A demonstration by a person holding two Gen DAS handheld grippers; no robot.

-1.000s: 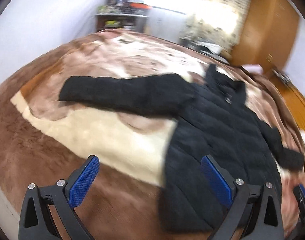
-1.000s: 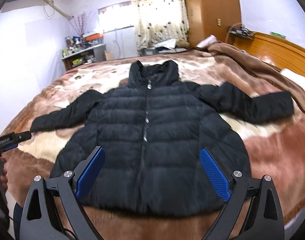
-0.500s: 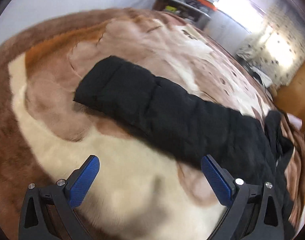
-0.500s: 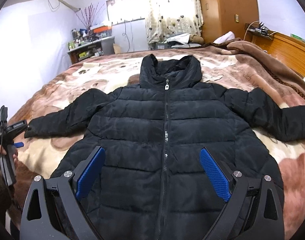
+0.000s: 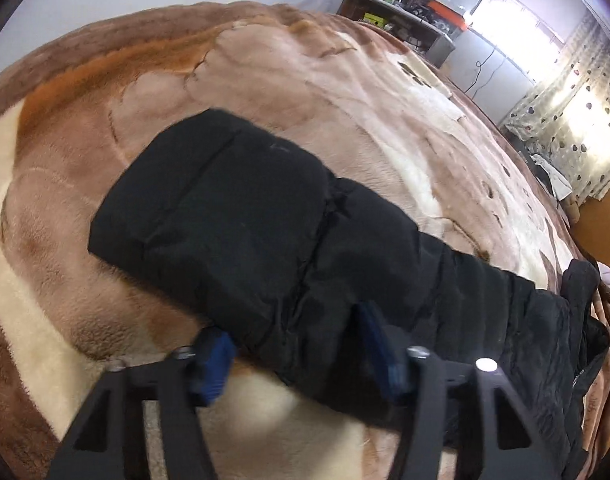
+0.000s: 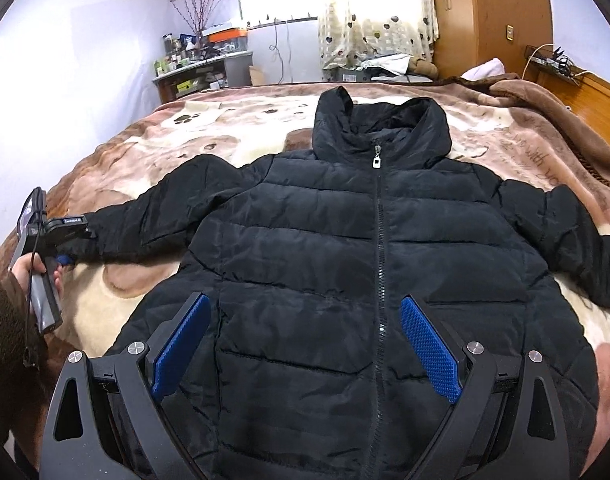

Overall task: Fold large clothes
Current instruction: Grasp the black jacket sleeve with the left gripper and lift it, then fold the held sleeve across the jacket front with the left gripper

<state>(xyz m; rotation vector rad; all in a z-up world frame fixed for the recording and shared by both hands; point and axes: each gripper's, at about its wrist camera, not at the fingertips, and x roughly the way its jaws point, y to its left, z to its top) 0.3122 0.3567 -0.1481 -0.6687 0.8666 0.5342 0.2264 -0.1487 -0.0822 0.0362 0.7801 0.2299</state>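
Note:
A black puffer jacket (image 6: pixel 345 264) lies front up on the bed, zipped, with both sleeves spread out. Its left sleeve (image 5: pixel 241 216) fills the left wrist view, cuff toward the left. My left gripper (image 5: pixel 293 344) sits at the near edge of that sleeve with its jaws partly closed around the fabric. The same gripper shows in the right wrist view (image 6: pixel 65 240) at the sleeve's cuff. My right gripper (image 6: pixel 301 332) is open and empty above the jacket's lower front.
A brown and cream plush blanket (image 6: pixel 225 120) covers the bed. A cluttered desk (image 6: pixel 201 72) stands by the far wall under a window. A wooden wardrobe (image 6: pixel 493 16) stands at the back right, and a wooden headboard (image 6: pixel 585 92) runs along the right.
My left gripper has moved down onto the left sleeve and its jaws have narrowed around the sleeve's edge. My right gripper has moved closer over the jacket's body and stays open.

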